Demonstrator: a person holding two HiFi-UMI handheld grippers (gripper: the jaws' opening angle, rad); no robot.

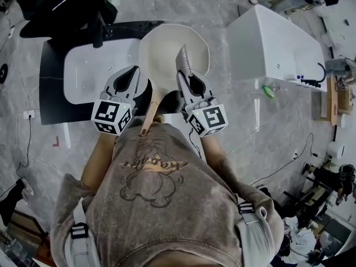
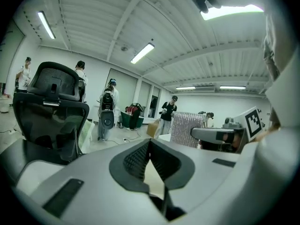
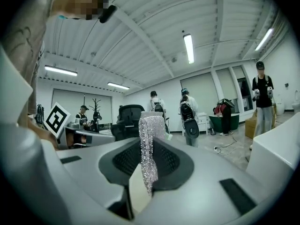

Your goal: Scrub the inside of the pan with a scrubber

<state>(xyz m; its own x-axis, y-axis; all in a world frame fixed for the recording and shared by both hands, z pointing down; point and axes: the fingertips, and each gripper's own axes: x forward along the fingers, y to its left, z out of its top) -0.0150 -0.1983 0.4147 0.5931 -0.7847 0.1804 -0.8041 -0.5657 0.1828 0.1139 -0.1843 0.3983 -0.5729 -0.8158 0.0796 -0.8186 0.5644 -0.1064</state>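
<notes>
**Pan unheld, scrubber on a thin pinch**

Left tongs [image 2: 149,146] are clamped together on nothing. Right tongs [image 1: 186,77] pinch the silver scrubber [image 1: 183,61] by its lower end. The pan [image 1: 167,52] seems to lie on the desk [image 1: 51,102] between and beyond both, handle [image 1: 151,113] pointing near.

Risks: scrubbing shoves or spins the loose pan, and the floppy scrubber pulls out under load.

The pan shows nothing inside. The white tray [image 1: 89,74] on its left shows nothing either.

You work under even, bright ceiling strip lights [image 3: 189,48]; one light panel [image 2: 229,11] glares white, upper right of your left gripper view. Both gripper views bend hard, corners dark.
</notes>
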